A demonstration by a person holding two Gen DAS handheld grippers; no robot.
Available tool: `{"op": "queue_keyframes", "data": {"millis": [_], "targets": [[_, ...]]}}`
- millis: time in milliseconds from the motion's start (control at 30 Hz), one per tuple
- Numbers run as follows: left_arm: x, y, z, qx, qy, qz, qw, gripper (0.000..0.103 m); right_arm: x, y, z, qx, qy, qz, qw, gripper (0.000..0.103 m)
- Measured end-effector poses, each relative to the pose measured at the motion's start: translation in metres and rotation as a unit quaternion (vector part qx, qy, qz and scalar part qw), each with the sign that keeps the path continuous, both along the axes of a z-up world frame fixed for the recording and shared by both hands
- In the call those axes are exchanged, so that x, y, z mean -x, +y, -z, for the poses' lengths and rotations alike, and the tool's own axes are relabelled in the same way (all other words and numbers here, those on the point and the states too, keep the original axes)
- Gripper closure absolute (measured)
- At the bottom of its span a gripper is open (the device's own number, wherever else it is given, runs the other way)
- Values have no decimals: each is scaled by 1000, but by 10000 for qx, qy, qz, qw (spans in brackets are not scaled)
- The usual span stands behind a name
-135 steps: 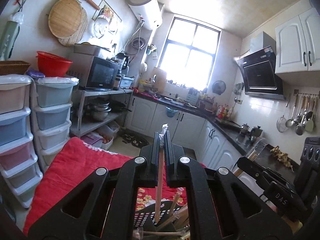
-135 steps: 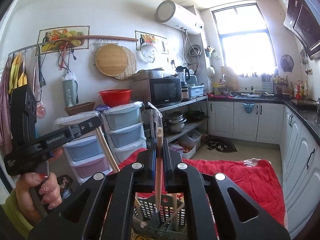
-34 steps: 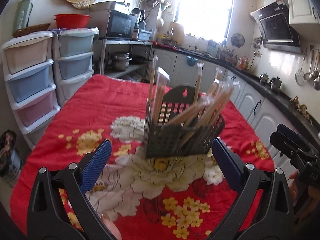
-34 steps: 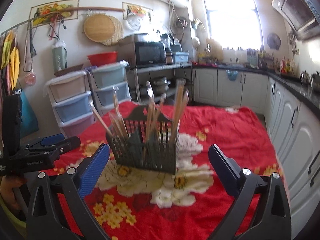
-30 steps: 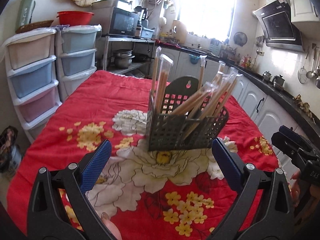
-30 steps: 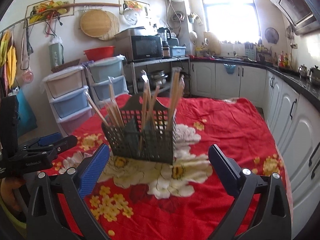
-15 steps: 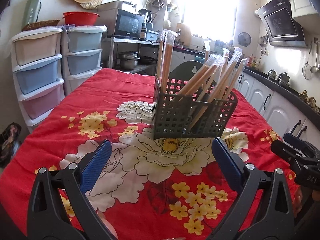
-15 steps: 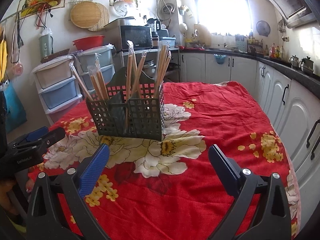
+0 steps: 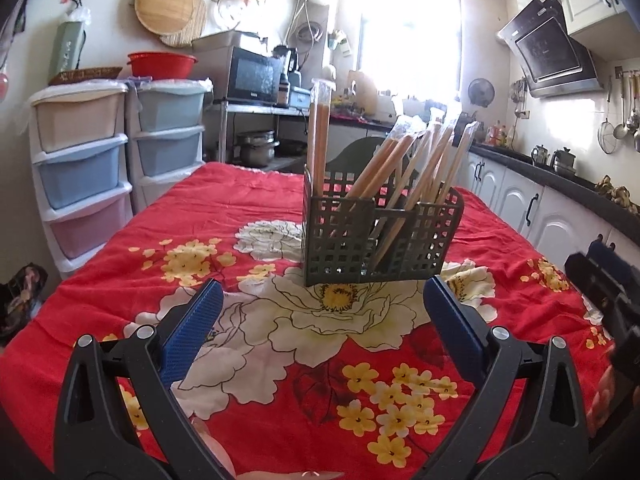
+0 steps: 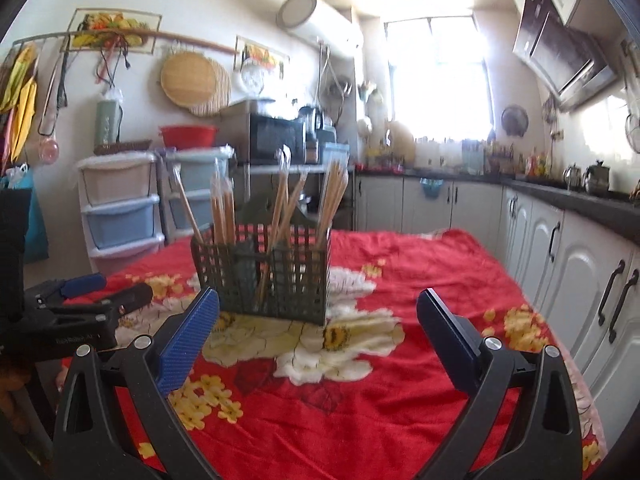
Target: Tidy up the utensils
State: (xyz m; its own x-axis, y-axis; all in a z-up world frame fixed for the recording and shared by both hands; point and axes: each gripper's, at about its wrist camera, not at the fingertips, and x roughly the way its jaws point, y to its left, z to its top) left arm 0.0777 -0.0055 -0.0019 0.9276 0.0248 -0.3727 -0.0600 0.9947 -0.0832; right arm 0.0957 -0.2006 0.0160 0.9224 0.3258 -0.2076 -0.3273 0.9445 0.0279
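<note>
A dark mesh utensil basket point(image 9: 380, 236) stands on the table with the red flowered cloth point(image 9: 256, 344). Several wrapped chopstick pairs point(image 9: 404, 164) stand and lean in its compartments. It also shows in the right wrist view point(image 10: 264, 276), with chopsticks point(image 10: 280, 200) upright in it. My left gripper point(image 9: 322, 316) is open and empty, low over the cloth, short of the basket. My right gripper point(image 10: 318, 320) is open and empty, also short of the basket. The left gripper shows at the left edge of the right wrist view point(image 10: 88, 292).
Plastic drawer units point(image 9: 80, 160) stand left of the table. A shelf with a microwave point(image 9: 256, 80) is behind them. White kitchen cabinets point(image 10: 560, 248) run close along the table's right edge. The right gripper body point(image 9: 608, 284) shows at the right of the left wrist view.
Both grippers let go of their chopsticks into the basket, opened, and drew back and down. In the last half second both cameras dropped lower; the right one tilted upward.
</note>
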Motion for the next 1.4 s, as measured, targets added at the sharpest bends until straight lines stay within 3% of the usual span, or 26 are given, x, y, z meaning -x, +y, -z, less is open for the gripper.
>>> {"op": "queue_keyframes", "data": {"millis": [367,1400], "targets": [[10,-3,-2,-38,-324,103,9994,11,7,2,3,-27,-196,54,9998,7],[10,1,-2,3,-331,58,9994,11,8,2,5,-47,-177,128,9997,7]]}}
